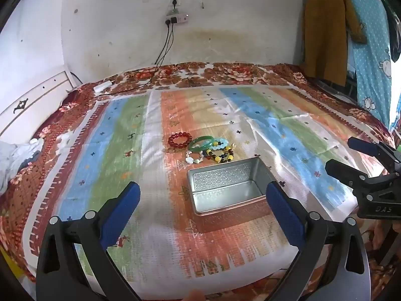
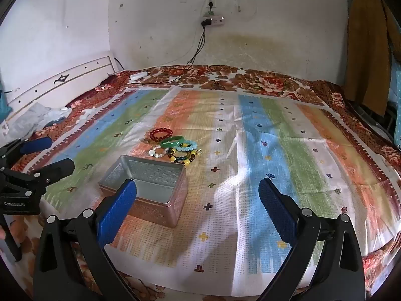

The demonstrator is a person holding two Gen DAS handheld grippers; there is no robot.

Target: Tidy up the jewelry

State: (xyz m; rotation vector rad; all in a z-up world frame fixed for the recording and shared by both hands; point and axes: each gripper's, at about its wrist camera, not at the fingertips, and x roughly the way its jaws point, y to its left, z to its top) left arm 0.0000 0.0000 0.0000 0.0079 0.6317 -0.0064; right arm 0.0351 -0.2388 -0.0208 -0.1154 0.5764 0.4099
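I hold both claws spread, empty. Bracelets cluster mid-frame, just beyond open tin; left claw lines up nearer than right claw.

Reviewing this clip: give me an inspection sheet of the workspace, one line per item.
Surface: striped cloth spread over a floral bedspread.
Job's things: open metal tin, nothing seen inside; red bead bracelet, green bangle, pale blue bead bracelet, multicolour bead bracelets and white shell bracelet clustered on the cloth beyond the tin.
Clutter: crumpled fabric near the headboard.
Grippers: left gripper open, empty; right gripper open, empty.
Cables: black cables run from the wall power strip onto the bed.
Surroundings: stained wall; mustard garment hanging.
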